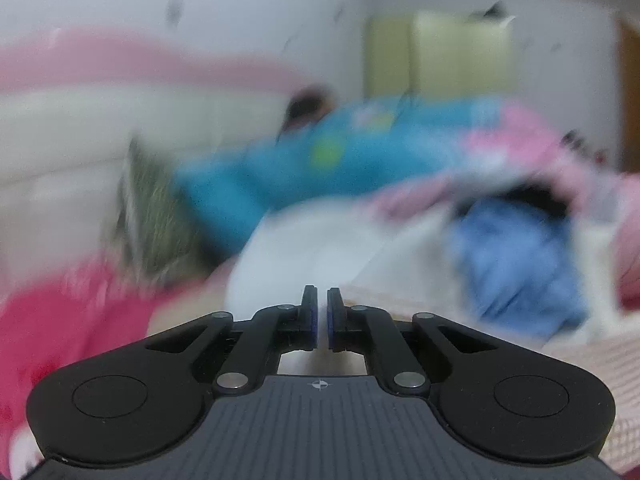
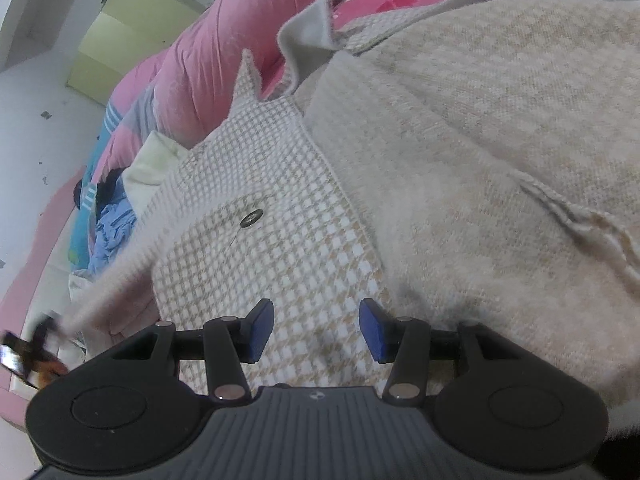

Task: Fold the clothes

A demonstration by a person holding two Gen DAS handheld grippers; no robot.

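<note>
A beige and white houndstooth coat (image 2: pixel 420 152) with a metal snap button (image 2: pixel 251 218) lies spread on the bed and fills the right wrist view. My right gripper (image 2: pixel 316 330) is open and empty just above the coat's checked front panel. My left gripper (image 1: pixel 322 318) is shut with nothing visible between its pads; its view is blurred by motion. A strip of the checked coat (image 1: pixel 580 360) shows below and to its right.
A pile of clothes lies beyond the left gripper: a teal garment (image 1: pixel 328 160), a blue garment (image 1: pixel 516 264), a white garment (image 1: pixel 304 256) and pink fabric (image 1: pixel 60 332). A pink quilt (image 2: pixel 224 60) lies along the coat's far side. A yellow-green cabinet (image 2: pixel 120 36) stands by the wall.
</note>
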